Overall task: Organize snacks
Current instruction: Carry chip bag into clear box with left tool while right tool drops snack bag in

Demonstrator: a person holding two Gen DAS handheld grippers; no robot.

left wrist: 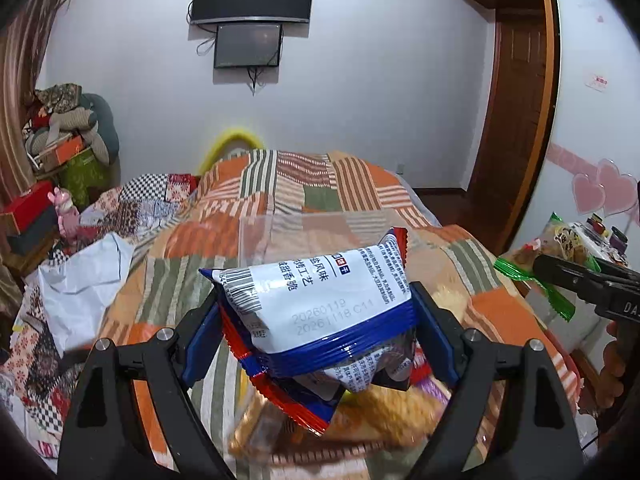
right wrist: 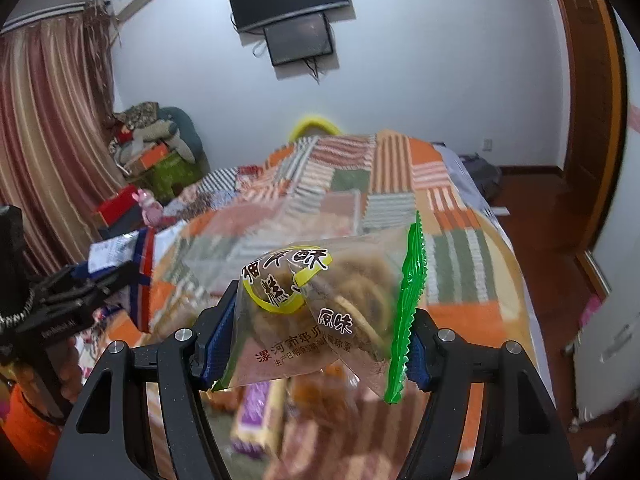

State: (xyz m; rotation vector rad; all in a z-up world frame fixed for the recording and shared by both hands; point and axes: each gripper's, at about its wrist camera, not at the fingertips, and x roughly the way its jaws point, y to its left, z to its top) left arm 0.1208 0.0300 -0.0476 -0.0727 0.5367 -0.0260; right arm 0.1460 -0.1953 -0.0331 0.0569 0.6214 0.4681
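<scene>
My left gripper (left wrist: 316, 332) is shut on a white and blue cracker packet (left wrist: 320, 300) with red edges, held above the bed. My right gripper (right wrist: 316, 344) is shut on a clear pastry bag (right wrist: 320, 312) with green sealed edges and a yellow label, also held above the bed. The right gripper with its bag also shows at the right edge of the left wrist view (left wrist: 560, 276). The left gripper with its packet shows at the left of the right wrist view (right wrist: 116, 272). Blurred snack packets (left wrist: 360, 420) lie on the bed beneath the left gripper; more (right wrist: 260, 412) lie beneath the right.
A clear plastic box (left wrist: 272, 236) stands on the patchwork bedspread (left wrist: 280, 188) ahead. A white bag (left wrist: 84, 280) lies at the left. Piled boxes and cushions (left wrist: 68, 132) fill the far left corner. A wooden door (left wrist: 516, 100) and a white cabinet (left wrist: 600, 80) stand at the right.
</scene>
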